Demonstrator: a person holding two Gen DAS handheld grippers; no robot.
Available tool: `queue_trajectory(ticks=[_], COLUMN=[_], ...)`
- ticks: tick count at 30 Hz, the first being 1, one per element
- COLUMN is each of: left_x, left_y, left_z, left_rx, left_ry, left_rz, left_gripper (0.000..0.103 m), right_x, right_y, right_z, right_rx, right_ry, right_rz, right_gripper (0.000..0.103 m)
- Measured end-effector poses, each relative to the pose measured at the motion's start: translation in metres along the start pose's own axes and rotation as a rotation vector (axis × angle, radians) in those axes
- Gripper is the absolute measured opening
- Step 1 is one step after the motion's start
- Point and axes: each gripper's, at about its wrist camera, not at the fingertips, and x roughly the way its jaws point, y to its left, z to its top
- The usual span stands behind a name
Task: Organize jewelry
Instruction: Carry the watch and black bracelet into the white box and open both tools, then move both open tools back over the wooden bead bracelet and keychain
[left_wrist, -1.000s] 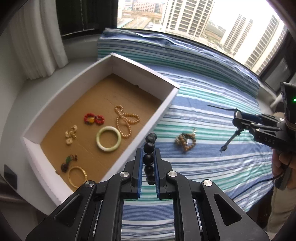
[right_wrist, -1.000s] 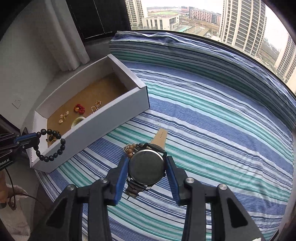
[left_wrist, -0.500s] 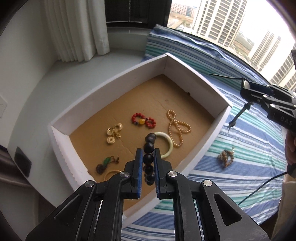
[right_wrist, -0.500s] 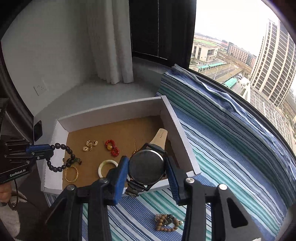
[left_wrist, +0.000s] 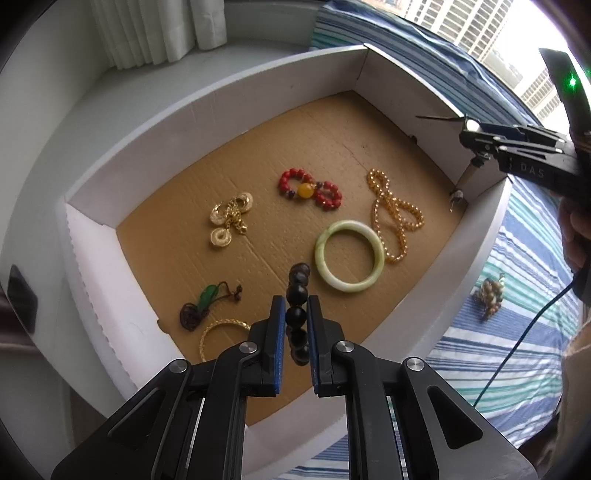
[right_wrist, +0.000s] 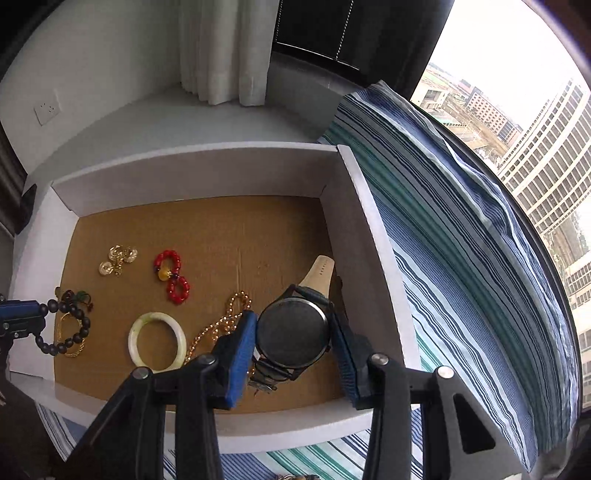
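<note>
My left gripper (left_wrist: 295, 314) is shut on a black bead bracelet (left_wrist: 298, 295) and holds it above the near part of the white box (left_wrist: 207, 99). The bracelet (right_wrist: 70, 325) also hangs at the left of the right wrist view. My right gripper (right_wrist: 293, 332) is shut on a black watch (right_wrist: 291, 332) with a beige strap, above the box's right side (right_wrist: 365, 258). In the box lie a jade bangle (left_wrist: 349, 260), a gold bead necklace (left_wrist: 393, 218), a red bead bracelet (left_wrist: 310, 188), gold earrings (left_wrist: 229, 218), a green pendant (left_wrist: 207, 299) and a gold bangle (left_wrist: 218, 332).
A brown bead bracelet (left_wrist: 489, 295) lies on the striped blue cloth (left_wrist: 517, 350) to the right of the box. The box stands on a white sill (right_wrist: 184, 122) by curtains (right_wrist: 221, 48) and a window.
Both grippers have moved from above the striped cloth to above the box, each carrying its item. The box now fills both views.
</note>
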Motion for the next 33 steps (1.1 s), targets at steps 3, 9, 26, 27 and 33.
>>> queue_trajectory(ticks=[3, 9, 26, 27, 33], left_x=[0.007, -0.01, -0.032, -0.025, 0.027], left_y=[-0.001, -0.001, -0.149, -0.158, -0.198], left_z=[0.002, 0.004, -0.121, -0.13, -0.164], left_rx=[0.008, -0.023, 0.247, 0.252, 0.281], left_ry=[0.003, -0.072, -0.162, -0.149, -0.018], left_rz=[0.049, 0.051, -0.061, -0.072, -0.094], left_gripper=[0.034, 0.073, 0.078, 0.078, 0.078], right_x=[0.005, -0.034, -0.099, -0.099, -0.108], right_y=[-0.009, -0.027, -0.05, -0.047, -0.021], right_z=[0.003, -0.005, -0.257, -0.273, -0.358], right_rx=[0.042, 0.146, 0.369, 0.373, 0.474], right_ry=[-0.028, -0.168, -0.083, -0.068, -0.087], right_rz=[-0.021, 0.0, 0.019, 0.01, 0.024], right_gripper=[0.046, 0.049, 0.049, 0.049, 0.049])
